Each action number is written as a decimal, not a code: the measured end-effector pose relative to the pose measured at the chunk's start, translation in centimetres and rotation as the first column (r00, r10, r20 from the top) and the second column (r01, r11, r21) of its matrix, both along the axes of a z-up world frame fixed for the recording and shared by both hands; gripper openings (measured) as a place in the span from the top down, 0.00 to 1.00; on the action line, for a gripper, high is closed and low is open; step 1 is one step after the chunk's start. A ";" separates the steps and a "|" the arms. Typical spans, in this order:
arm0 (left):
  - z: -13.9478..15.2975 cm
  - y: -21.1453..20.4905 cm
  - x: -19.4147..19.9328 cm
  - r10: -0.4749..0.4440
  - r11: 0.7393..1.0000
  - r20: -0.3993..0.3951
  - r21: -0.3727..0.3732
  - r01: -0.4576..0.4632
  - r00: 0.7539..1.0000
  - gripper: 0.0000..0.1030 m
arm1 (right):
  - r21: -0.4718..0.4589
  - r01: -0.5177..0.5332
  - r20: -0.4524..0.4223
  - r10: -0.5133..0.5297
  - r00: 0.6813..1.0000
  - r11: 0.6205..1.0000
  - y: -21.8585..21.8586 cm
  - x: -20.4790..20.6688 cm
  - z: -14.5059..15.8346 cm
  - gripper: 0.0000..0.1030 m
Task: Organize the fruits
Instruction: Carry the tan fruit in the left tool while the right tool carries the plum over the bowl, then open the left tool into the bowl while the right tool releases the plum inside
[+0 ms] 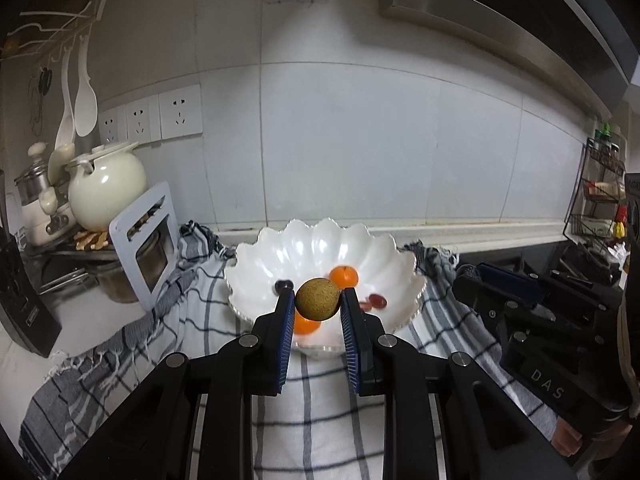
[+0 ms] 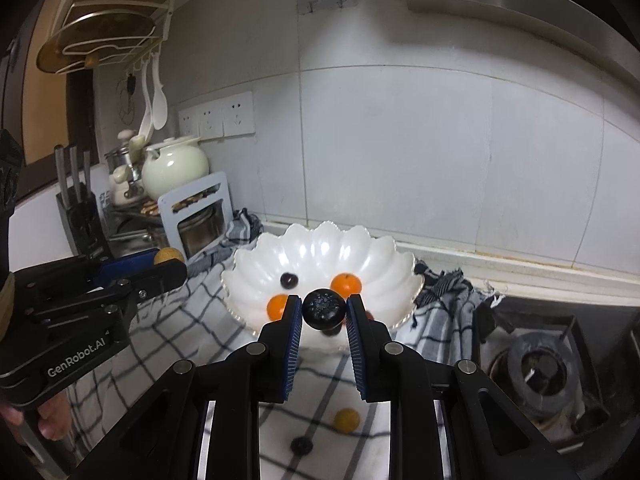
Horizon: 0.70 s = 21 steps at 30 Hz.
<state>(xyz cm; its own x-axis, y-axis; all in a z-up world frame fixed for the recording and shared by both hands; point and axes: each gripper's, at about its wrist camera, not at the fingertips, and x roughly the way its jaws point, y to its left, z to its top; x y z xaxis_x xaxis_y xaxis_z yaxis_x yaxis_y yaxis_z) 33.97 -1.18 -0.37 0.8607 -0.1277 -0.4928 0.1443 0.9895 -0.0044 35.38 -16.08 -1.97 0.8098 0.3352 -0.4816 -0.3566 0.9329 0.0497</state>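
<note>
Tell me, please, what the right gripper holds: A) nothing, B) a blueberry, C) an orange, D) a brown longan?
B: the right gripper is shut on a dark blueberry, its star-shaped crown facing the camera, in front of the white bowl.

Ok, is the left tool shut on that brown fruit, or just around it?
Shut on it. The left tool has both blue pads pressed against the brown round fruit, carrying it clear of the white bowl behind.
</note>
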 end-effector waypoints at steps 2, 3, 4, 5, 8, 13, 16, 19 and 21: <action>0.4 0.0 0.8 0.012 1.000 0.011 0.001 -0.012 1.000 0.77 | -0.008 0.003 0.008 -0.003 1.000 1.000 0.0 0.8 0.2 0.76; 0.5 -0.1 1.3 0.018 1.000 0.010 0.003 -0.018 1.000 0.77 | -0.009 0.003 0.009 -0.003 1.000 1.000 0.0 1.0 0.2 0.76; 0.6 -0.2 1.6 0.020 1.000 0.011 0.002 -0.020 1.000 0.77 | -0.011 0.001 0.007 -0.001 1.000 1.000 0.0 1.6 0.4 0.76; 0.7 -0.2 2.1 0.022 1.000 0.012 0.000 -0.022 1.000 0.77 | -0.011 0.001 0.003 -0.001 1.000 1.000 0.0 2.0 0.4 0.76; 0.9 -0.3 3.4 0.029 1.000 0.008 0.001 -0.029 1.000 0.77 | -0.008 0.001 -0.014 -0.001 1.000 1.000 -0.1 3.9 0.5 0.76; 1.0 -0.5 5.8 0.032 0.999 -0.007 0.014 -0.031 0.999 0.77 | -0.017 0.002 -0.031 -0.003 1.000 1.000 -0.1 6.6 0.7 0.76; 0.7 -0.9 7.3 0.036 0.999 -0.024 0.024 -0.036 0.999 0.77 | -0.027 0.000 -0.045 -0.001 0.999 1.000 0.0 8.3 0.6 0.76; 0.4 -1.4 8.9 0.043 0.998 -0.044 0.039 -0.041 0.998 0.77 | -0.043 -0.002 -0.063 0.000 0.998 0.999 0.1 9.8 0.2 0.76; 0.1 -1.6 9.9 0.042 0.999 -0.064 0.035 -0.039 0.997 0.77 | -0.055 -0.003 -0.077 -0.001 0.997 0.998 0.3 10.6 -0.1 0.76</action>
